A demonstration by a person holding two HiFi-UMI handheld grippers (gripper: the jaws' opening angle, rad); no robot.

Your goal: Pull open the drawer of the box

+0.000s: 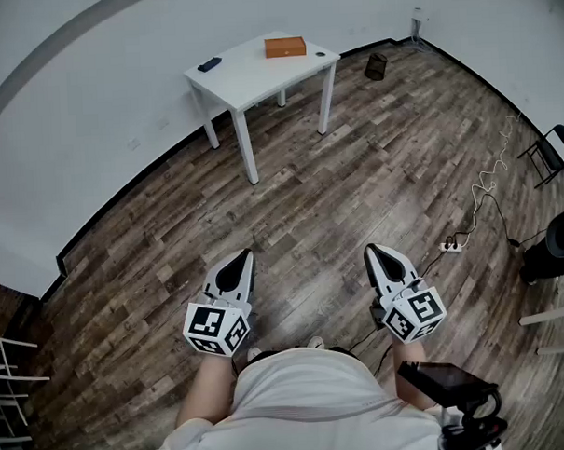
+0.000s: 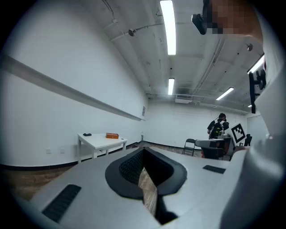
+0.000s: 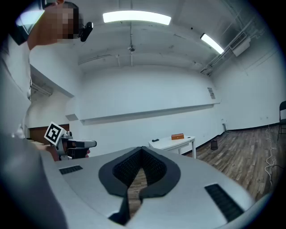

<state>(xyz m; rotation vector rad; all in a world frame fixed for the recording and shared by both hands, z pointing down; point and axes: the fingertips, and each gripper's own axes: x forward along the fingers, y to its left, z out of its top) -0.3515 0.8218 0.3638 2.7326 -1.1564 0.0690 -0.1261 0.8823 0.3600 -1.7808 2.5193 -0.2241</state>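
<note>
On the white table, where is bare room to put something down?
The white table is bare across its middle and front edge, between the dark device and the orange box. Its right end is tighter: the box and a small dark item sit close.

bright, even indoor light in all 3 views. lit from overhead by ceiling tube lights (image 2: 167, 27), blown out to pure white w/ a bit of glare round them; same for the long strip (image 3: 136, 18) in right gripper view. only soft, faint shadows, e.g. under table (image 1: 247, 74) on wood floor (image 1: 373, 169). strong fisheye bending of wall (image 1: 91, 134) & skirting, dark vignette at corners of both gripper views. sharp mid-frame, softer twd edges. too far off for fine detail on box (image 1: 284, 47).
</note>
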